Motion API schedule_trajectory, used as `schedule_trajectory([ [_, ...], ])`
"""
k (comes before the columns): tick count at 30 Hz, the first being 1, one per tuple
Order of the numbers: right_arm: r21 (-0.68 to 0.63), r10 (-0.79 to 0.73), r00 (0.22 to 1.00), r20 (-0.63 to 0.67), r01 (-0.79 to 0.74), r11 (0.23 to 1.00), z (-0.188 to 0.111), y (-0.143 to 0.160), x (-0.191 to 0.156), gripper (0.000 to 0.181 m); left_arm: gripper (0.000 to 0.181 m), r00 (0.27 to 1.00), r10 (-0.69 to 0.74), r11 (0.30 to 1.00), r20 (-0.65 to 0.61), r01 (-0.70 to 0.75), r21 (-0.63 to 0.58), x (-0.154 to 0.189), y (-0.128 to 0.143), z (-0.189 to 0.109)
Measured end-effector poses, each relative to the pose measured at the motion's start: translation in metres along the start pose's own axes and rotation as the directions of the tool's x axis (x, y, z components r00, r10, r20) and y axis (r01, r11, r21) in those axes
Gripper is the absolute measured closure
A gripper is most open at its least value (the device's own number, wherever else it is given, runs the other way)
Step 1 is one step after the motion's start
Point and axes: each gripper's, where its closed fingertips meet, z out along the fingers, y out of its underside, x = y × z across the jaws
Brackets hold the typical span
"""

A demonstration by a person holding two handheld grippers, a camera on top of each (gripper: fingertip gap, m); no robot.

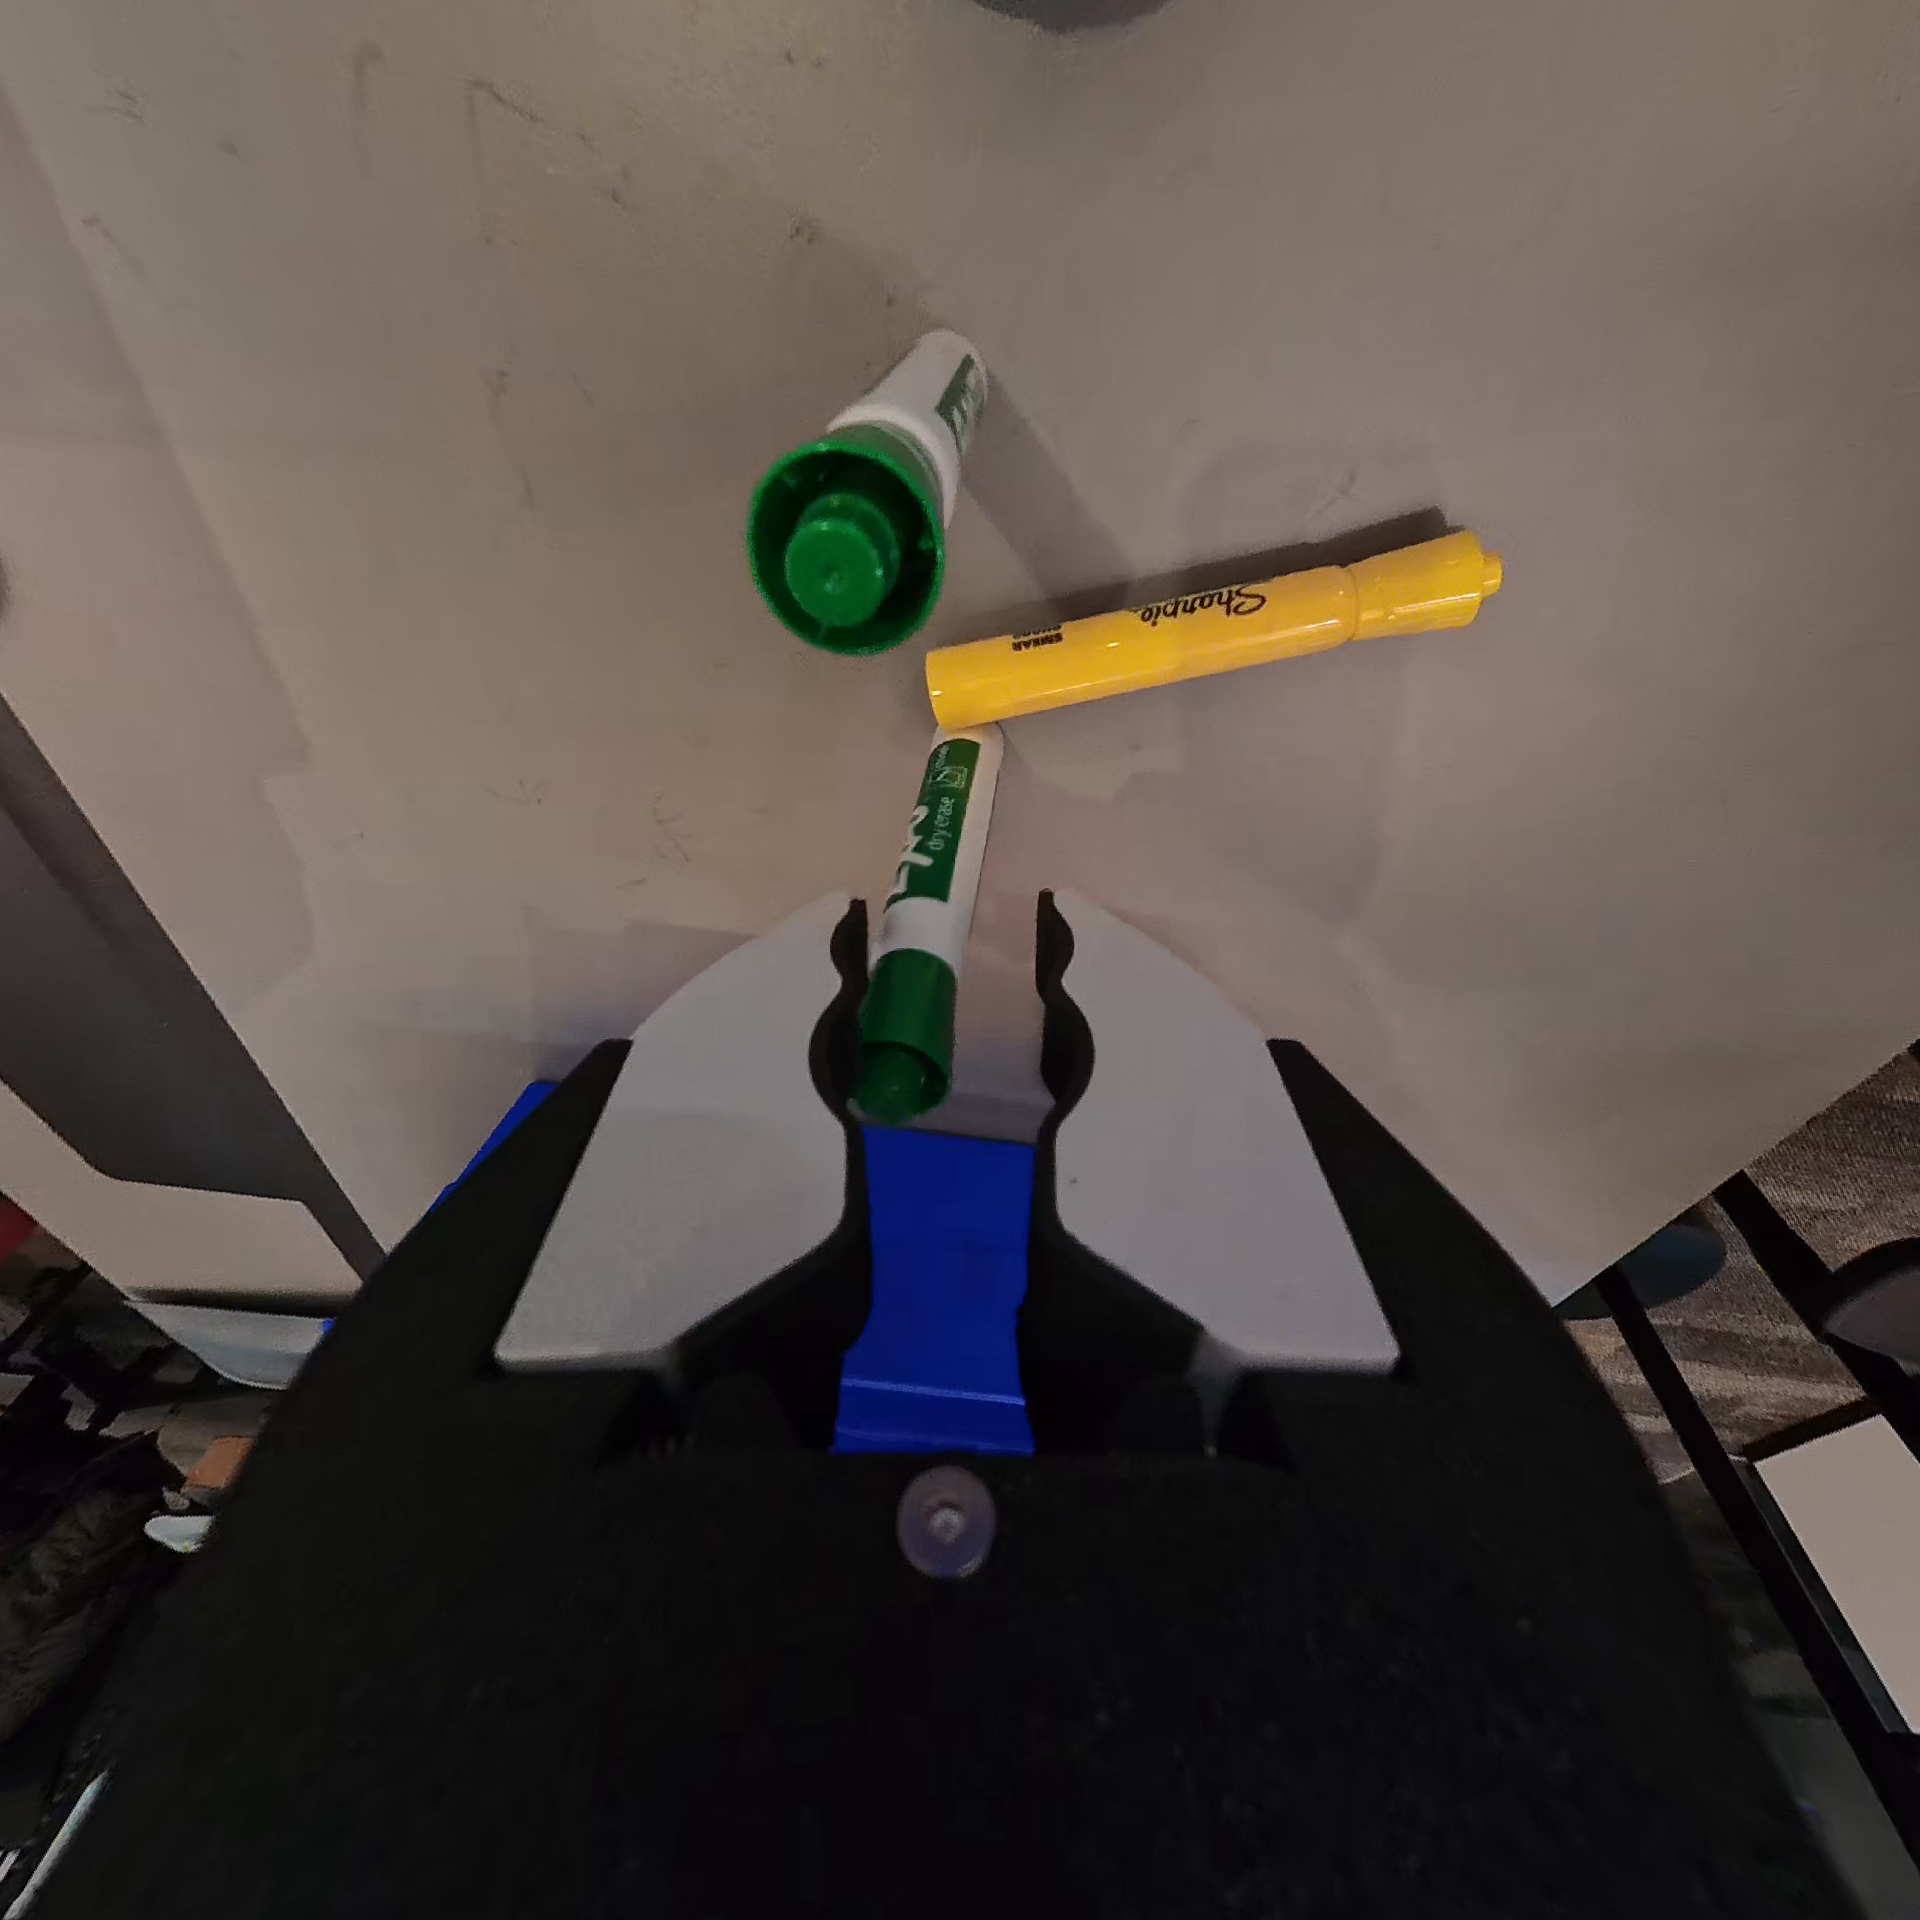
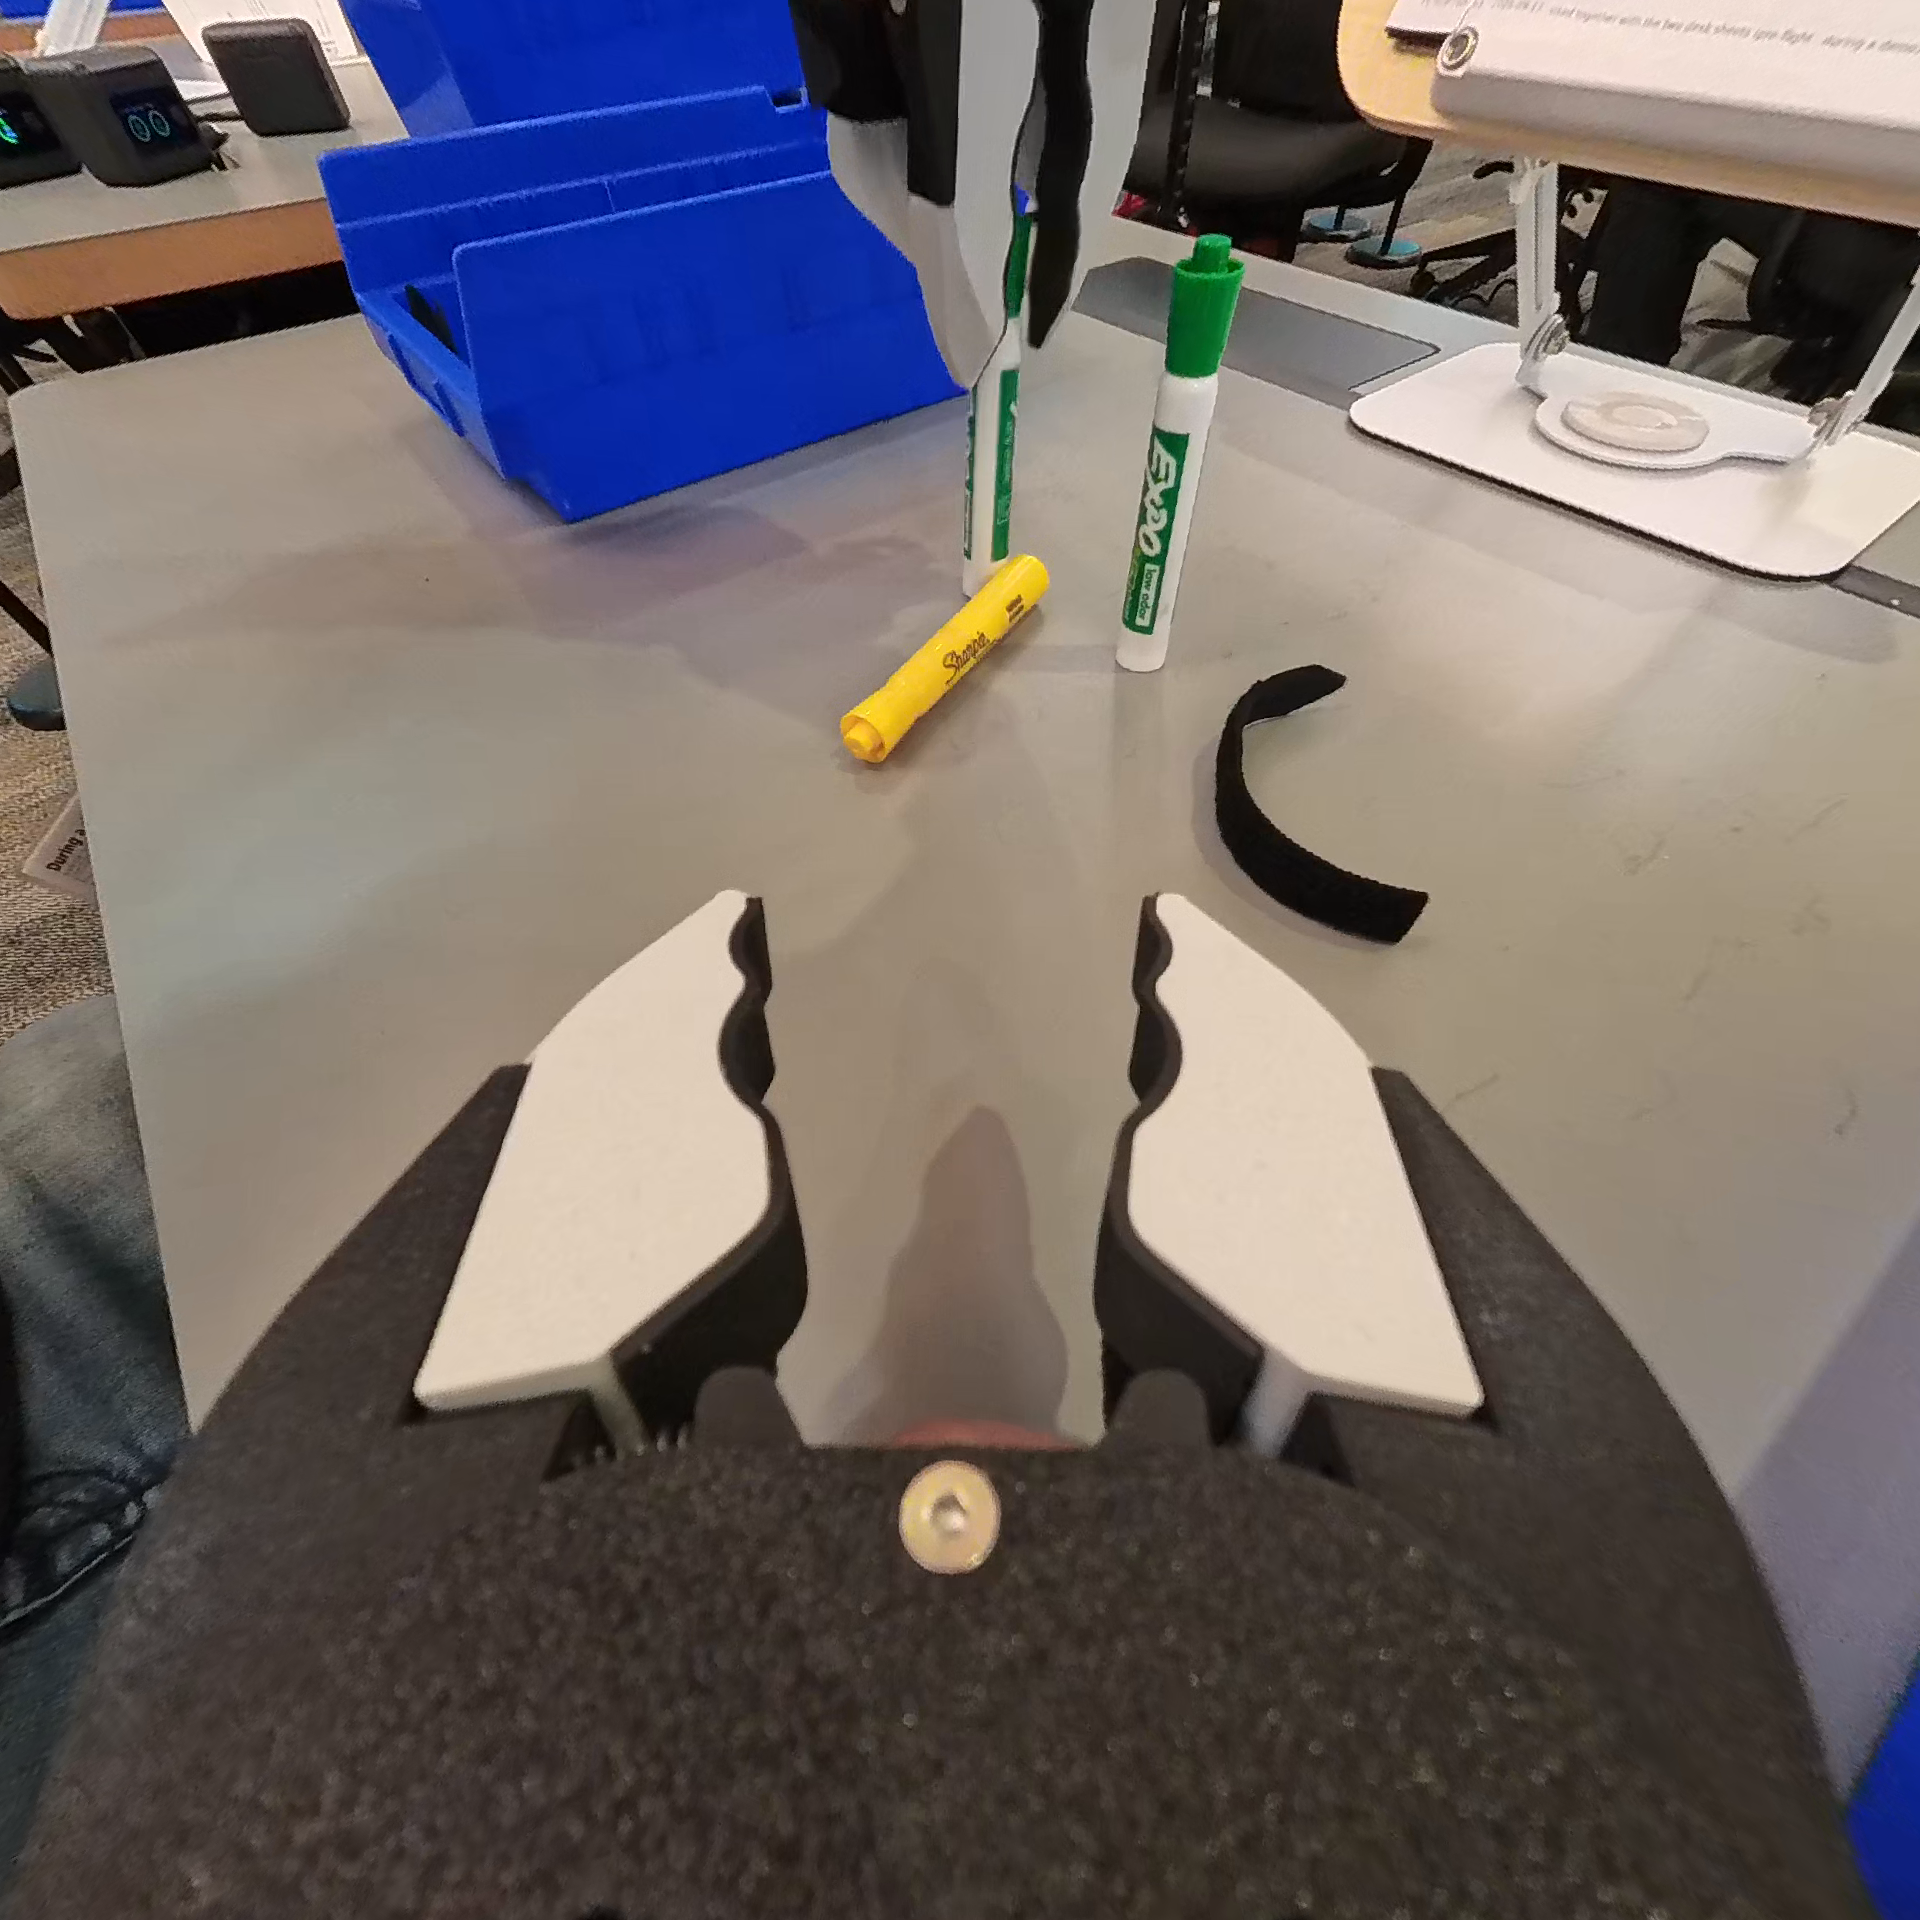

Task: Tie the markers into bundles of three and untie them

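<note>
Three markers loose, strap lying apart

Two green-capped markers stand upright on the grey table (image 2: pixel 416 727). One marker (image 2: pixel 992 457) has its cap hidden between the left gripper (image 1: pixel 951 935) jaws; whether they clamp it is unclear. The other green marker (image 2: pixel 1169 447) stands free. A yellow marker (image 2: pixel 945 660) lies flat just beside them. A black strap (image 2: pixel 1288 821) curls nearby. The right gripper (image 2: pixel 951 935) jaws gape empty.
</note>
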Motion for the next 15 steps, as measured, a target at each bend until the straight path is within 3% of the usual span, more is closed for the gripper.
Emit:
schedule_trajectory([
  [9,0.0,-0.003,1.0,-0.001,0.003,1.0,0.0,0.0,0.0,0.114,0.138,0.998,-0.013,0.994,0.06,0.007,0.107,-0.005,-0.003,-0.019],
  [12,0.003,-0.001,1.0,-0.002,0.001,1.0,-0.001,-0.001,0.0,0.114,0.137,0.989,-0.049,0.962,0.142,0.008,0.274,-0.01,-0.011,-0.049],
  [15,0.002,-0.002,1.0,-0.004,0.002,1.0,-0.001,0.0,0.001,0.114,0.127,0.953,-0.138,0.865,0.269,-0.016,0.501,-0.009,-0.018,-0.084],
])
